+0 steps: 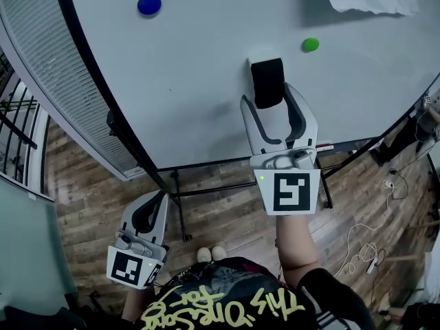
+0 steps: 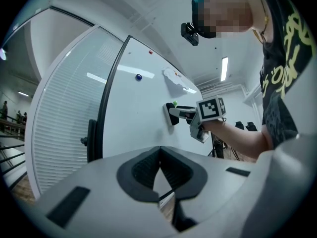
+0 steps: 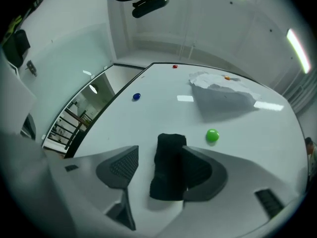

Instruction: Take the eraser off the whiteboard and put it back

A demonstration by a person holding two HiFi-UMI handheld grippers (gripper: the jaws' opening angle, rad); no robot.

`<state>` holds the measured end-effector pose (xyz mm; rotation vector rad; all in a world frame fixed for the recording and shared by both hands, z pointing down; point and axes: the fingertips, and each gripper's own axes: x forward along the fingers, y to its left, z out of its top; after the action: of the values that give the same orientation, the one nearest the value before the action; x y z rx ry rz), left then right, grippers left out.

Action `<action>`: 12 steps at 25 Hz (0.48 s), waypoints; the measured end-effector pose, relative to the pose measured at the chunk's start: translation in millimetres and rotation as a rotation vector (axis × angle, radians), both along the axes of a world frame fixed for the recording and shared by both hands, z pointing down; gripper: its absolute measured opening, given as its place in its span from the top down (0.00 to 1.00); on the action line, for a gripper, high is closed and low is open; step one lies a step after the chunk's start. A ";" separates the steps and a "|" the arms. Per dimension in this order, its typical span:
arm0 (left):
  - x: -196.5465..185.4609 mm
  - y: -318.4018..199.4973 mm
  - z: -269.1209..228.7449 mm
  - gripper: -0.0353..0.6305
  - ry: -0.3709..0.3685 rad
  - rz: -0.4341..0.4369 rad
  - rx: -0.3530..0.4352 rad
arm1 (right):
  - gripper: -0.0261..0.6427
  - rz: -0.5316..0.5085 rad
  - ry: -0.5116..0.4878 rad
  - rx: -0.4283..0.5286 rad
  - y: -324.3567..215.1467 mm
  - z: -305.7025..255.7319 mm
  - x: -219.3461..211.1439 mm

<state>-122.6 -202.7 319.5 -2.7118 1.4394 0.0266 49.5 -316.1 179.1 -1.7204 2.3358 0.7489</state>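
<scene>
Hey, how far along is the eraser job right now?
Nothing looks finished for certain. In hand: the right gripper stands open around the black eraser on the whiteboard, not clamped. Whether this precedes the lift or follows the return cannot be told; if it precedes, grasping, lifting and replacing remain. The left gripper hangs shut, empty.

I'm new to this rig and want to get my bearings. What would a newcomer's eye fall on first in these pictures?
The black eraser on the whiteboard stands out first, sitting between the open jaws of the right gripper. Next come the bright green magnet just up and right of it and the blue magnet at the head view's upper left. The left gripper hangs low, shut and empty.
</scene>
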 end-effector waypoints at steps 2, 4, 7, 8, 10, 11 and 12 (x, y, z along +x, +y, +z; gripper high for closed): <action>-1.2 -0.9 -1.0 0.94 -0.002 -0.004 0.005 | 0.57 -0.029 -0.005 -0.019 3.3 5.5 -2.8; -2.1 -1.5 -2.1 0.94 -0.003 -0.005 0.008 | 0.57 -0.049 -0.005 -0.033 6.8 12.3 -6.1; -3.4 -1.4 -2.2 0.94 -0.004 -0.008 0.003 | 0.57 -0.066 0.001 -0.054 12.5 24.0 -10.1; -3.5 -1.2 -2.3 0.94 -0.004 -0.009 0.004 | 0.57 -0.072 0.001 -0.063 14.3 28.0 -11.1; -3.3 -0.9 -2.5 0.94 -0.006 -0.010 0.007 | 0.57 -0.087 -0.002 -0.080 18.0 35.2 -13.0; -2.9 -0.9 -2.3 0.94 -0.007 -0.010 0.008 | 0.57 -0.096 -0.003 -0.088 19.9 38.2 -14.0; -2.6 -0.9 -2.2 0.94 -0.008 -0.009 0.008 | 0.57 -0.104 -0.003 -0.095 21.9 40.5 -15.2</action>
<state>-125.2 -203.5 317.4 -2.6954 1.4465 0.0216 34.3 -294.2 219.7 -1.6187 2.4740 0.6270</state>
